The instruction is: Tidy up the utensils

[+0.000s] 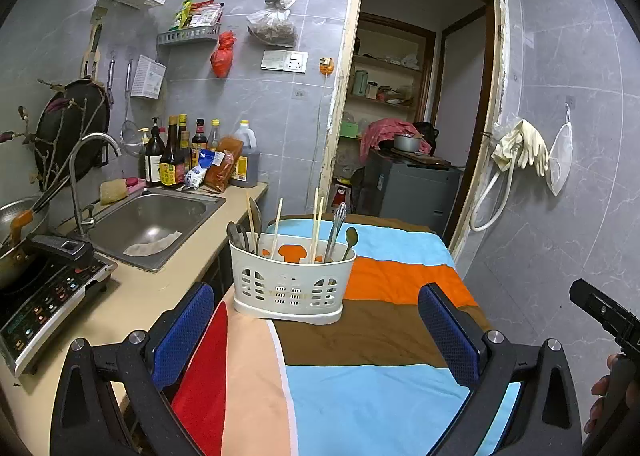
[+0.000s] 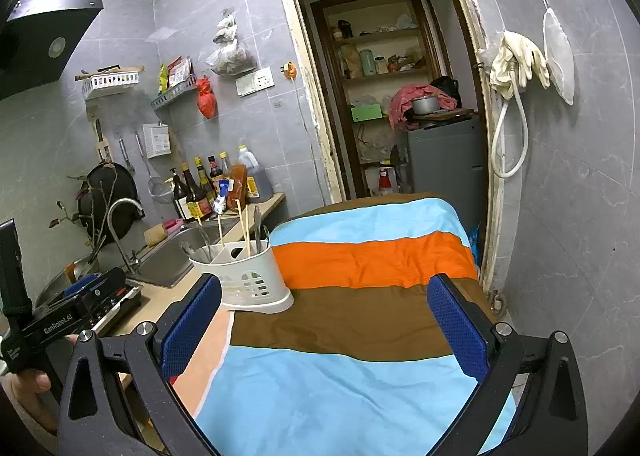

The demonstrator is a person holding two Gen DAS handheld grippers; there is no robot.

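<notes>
A white slotted utensil caddy (image 1: 290, 284) (image 2: 248, 280) stands on the striped cloth (image 1: 372, 336) (image 2: 360, 320) that covers the table. Wooden chopsticks (image 1: 317, 224) (image 2: 243, 224), metal spoons (image 1: 349, 242) and other metal utensils (image 1: 336, 228) stick up out of it. My left gripper (image 1: 316, 332) is open, its blue pads wide apart, just short of the caddy. My right gripper (image 2: 324, 332) is open too, over bare cloth, with the caddy to its front left. Nothing is held between either pair of fingers.
A counter on the left carries a steel sink (image 1: 154, 224) with a tap (image 1: 86, 176), an induction cooker (image 1: 44, 304), a pot (image 1: 12, 252) and sauce bottles (image 1: 176, 156). A doorway (image 1: 416, 96) opens behind the table. Gloves (image 1: 520, 148) hang on the right wall.
</notes>
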